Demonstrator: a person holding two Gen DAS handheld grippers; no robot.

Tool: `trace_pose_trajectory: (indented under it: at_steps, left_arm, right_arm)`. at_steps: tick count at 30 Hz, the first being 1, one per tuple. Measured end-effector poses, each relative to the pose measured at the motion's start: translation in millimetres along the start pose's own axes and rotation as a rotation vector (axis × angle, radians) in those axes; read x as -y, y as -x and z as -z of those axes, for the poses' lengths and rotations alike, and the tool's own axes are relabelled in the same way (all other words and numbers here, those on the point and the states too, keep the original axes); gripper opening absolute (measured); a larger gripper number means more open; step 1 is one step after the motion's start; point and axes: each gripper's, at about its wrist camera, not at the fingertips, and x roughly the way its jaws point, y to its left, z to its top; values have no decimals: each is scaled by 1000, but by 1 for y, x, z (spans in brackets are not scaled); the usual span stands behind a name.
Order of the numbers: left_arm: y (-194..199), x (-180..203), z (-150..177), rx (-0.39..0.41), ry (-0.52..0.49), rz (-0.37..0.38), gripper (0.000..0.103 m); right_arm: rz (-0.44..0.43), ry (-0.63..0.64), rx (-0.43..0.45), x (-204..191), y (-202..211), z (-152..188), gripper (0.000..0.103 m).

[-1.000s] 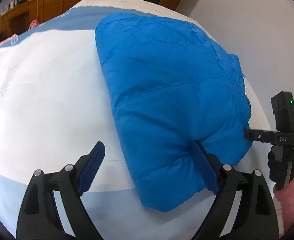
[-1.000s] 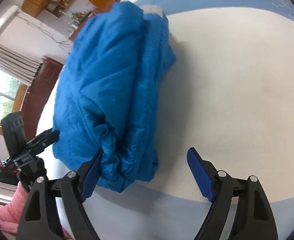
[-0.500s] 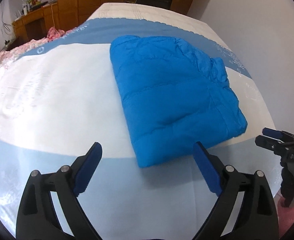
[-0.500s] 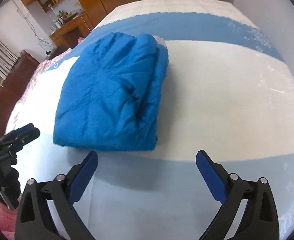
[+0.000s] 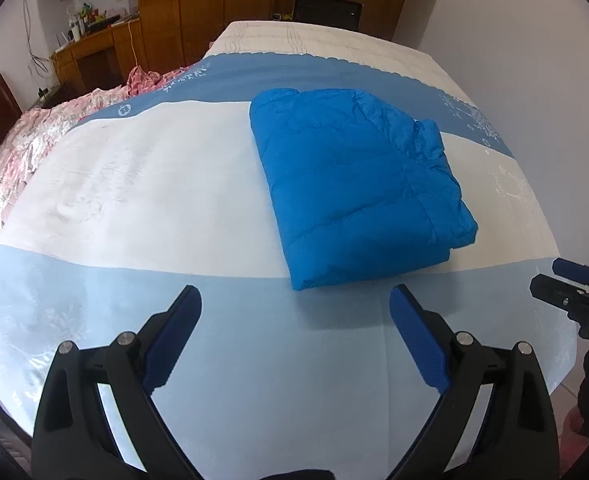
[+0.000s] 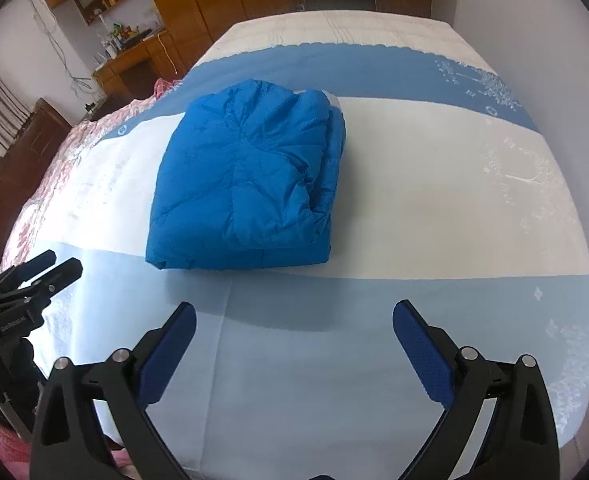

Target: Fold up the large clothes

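Lying folded on the bedspread [image 5: 174, 184], blue jacket [image 5: 358, 176]; both grippers' jaws spread, empty

Bright, even daylight, soft shadows, sharp focus, strong fisheye bending and dark vignetted corners.

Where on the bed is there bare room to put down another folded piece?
Two patches are bare: the white band left of the blue jacket, toward the pink quilt, and the white band to its right up to the wall-side edge of the bed. The pale blue strip before the open left claw and right claw is free too.
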Motion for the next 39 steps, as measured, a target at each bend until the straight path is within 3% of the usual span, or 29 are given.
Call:
trace_pose_trajectory:
  at_steps: [19,39]
  left_arm:
    - [49,15,25,39,-29,-3,94]
    - [55,18,33,31,-24,-5,94]
  right_arm:
    - [-20,21,46,-15,36,18,99]
    - [-21,27,46,-18,36,21,99]
